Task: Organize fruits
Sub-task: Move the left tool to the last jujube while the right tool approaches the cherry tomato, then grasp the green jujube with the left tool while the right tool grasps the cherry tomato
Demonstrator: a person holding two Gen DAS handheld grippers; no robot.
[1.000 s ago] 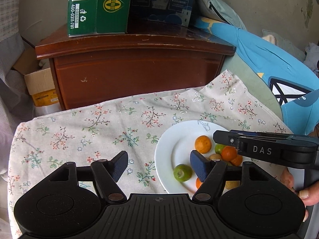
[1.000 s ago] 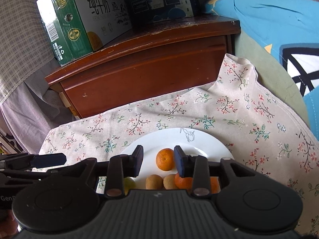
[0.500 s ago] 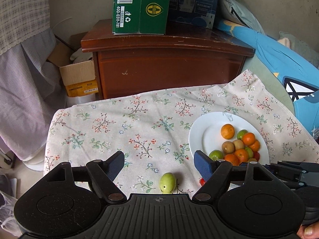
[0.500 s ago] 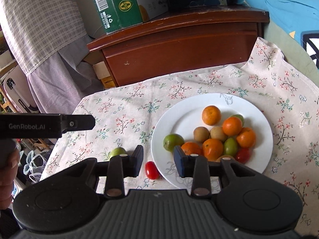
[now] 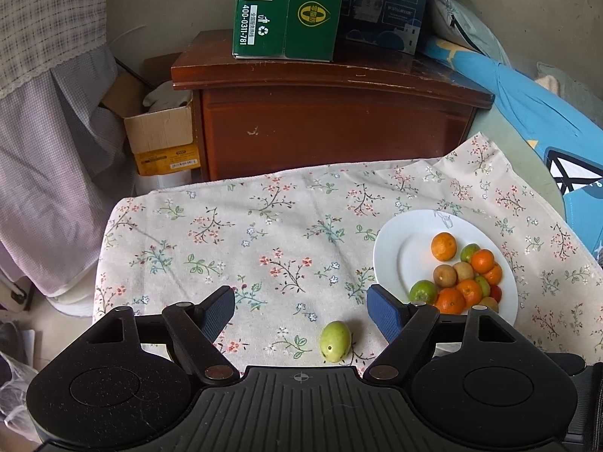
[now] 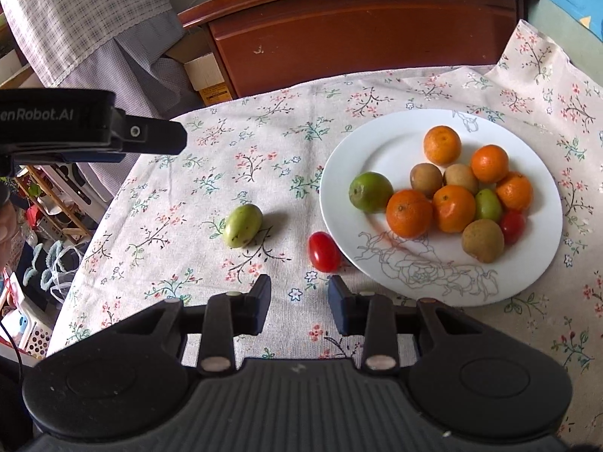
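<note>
— What lay before you, biggest first?

— The counter under its flowered cloth (image 6: pixel 233 158) spread ahead of both my claws. Beyond it stood the wooden cabinet (image 5: pixel 331 128) with a green carton (image 5: pixel 286 7) on top.

— And the fruit?

— The white plate (image 6: pixel 527 275) sat ahead and to the right of my right claw (image 6: pixel 299 303), and to the right of my left claw (image 5: pixel 301 310). On it lay a heap of fruit: oranges (image 6: pixel 409 213), a green lime (image 6: pixel 370 192) at the heap's left edge, brown round ones, a small green one and a red tomato.

— Anything off the plate?

— Two. A green oval fruit (image 5: pixel 335 341) lay on the cloth between my left claw's fingers, close in, touching neither. A cherry tomato (image 6: pixel 323 251) lay just ahead of my right claw, just beside the plate's rim.

— Your claws?

— The left was spread wide, gripping nothing. The right stood narrowly parted, nothing between its pads.
</note>
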